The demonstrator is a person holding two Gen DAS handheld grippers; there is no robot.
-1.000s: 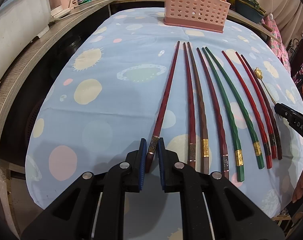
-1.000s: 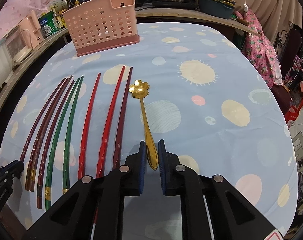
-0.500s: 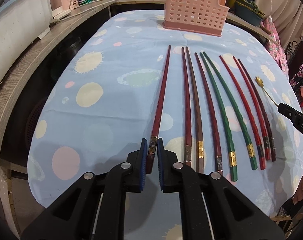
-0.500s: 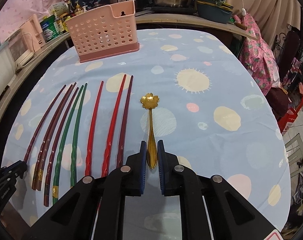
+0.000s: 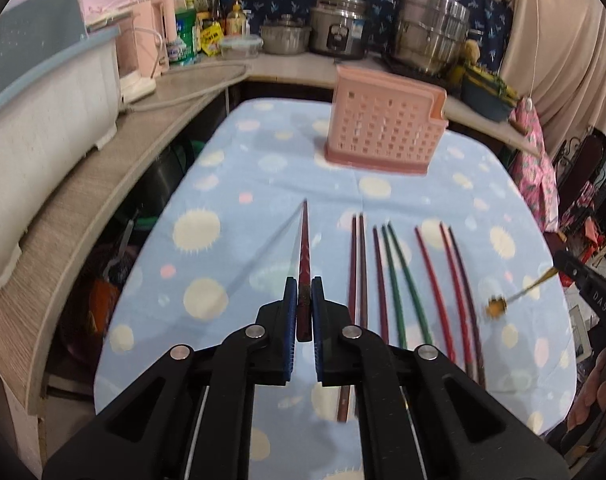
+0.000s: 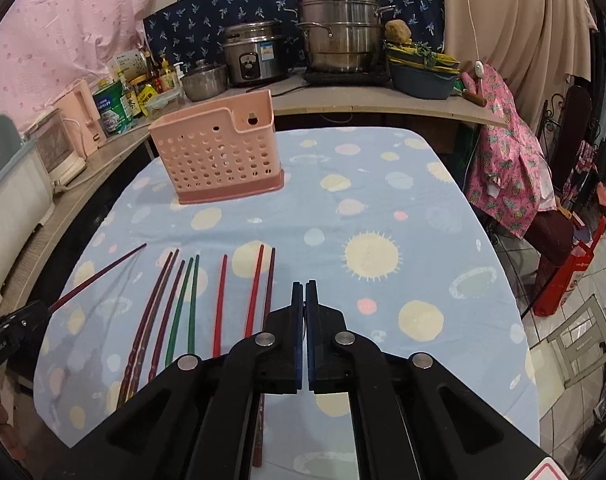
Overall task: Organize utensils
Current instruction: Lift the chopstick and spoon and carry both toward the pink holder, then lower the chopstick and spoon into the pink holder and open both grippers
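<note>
My left gripper (image 5: 303, 280) holds a dark red chopstick (image 5: 304, 240) by its thick end, jaws closing tight on it; the stick is off the cloth, tip towards the pink perforated basket (image 5: 383, 136). Several red, brown and green chopsticks (image 5: 399, 280) lie in a row on the blue spotted tablecloth (image 5: 239, 240). At the right edge, my right gripper (image 5: 563, 260) pinches a gold spoon (image 5: 496, 307) hanging over the table. In the right wrist view the right gripper (image 6: 305, 284) has its jaws closing together and the spoon is hidden. The left gripper (image 6: 35, 312) and its chopstick (image 6: 103, 272) show there, left of the basket (image 6: 219, 156).
A wooden counter (image 5: 103, 184) curves along the left and back, carrying a white dish rack (image 5: 43, 92), bottles, a rice cooker (image 6: 255, 56) and a large steel pot (image 6: 339, 32). A pink patterned cloth (image 6: 507, 168) hangs over a chair on the right. A hand (image 5: 595, 396) shows bottom right.
Both grippers have risen from the table. The dark red chopstick left the cloth in the left gripper, and the gold spoon left it in the right one. The other chopsticks stayed put.
</note>
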